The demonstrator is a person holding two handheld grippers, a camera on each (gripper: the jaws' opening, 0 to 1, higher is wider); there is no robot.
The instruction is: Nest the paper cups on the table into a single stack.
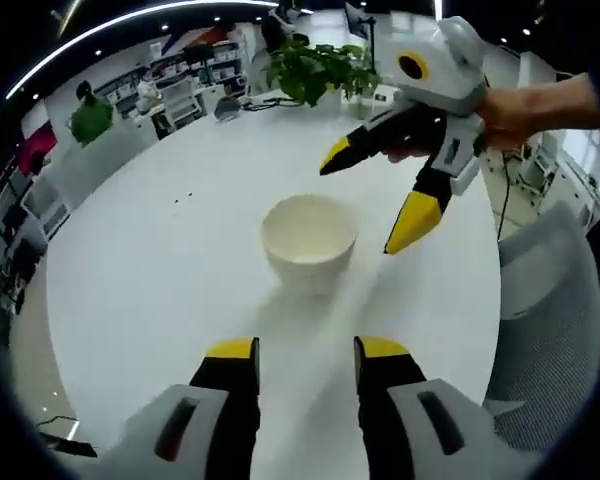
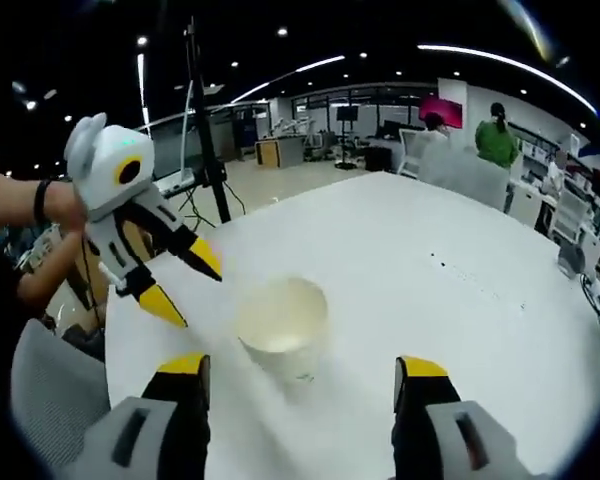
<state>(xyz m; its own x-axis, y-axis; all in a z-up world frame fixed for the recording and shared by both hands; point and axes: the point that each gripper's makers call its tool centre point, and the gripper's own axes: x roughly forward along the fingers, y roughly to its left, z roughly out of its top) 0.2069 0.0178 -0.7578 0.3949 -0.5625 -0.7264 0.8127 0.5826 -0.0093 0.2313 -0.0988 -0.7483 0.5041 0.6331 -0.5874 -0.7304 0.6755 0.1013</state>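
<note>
Ahead of your left gripper [image 1: 305, 348], just past its yellow-tipped jaws, the cream paper cup [image 1: 309, 239] stands upright, mouth up, on the round white table [image 1: 160, 270]. Those jaws are parted and hold nothing. Your right gripper [image 1: 378, 198] hangs above the table just beyond the cup, jaws spread wide, touching nothing. In the right gripper view, the same cup [image 2: 281, 320] sits between and slightly beyond your right gripper's [image 2: 305, 368] spread tips, with the left gripper [image 2: 188, 284] open beside it.
</note>
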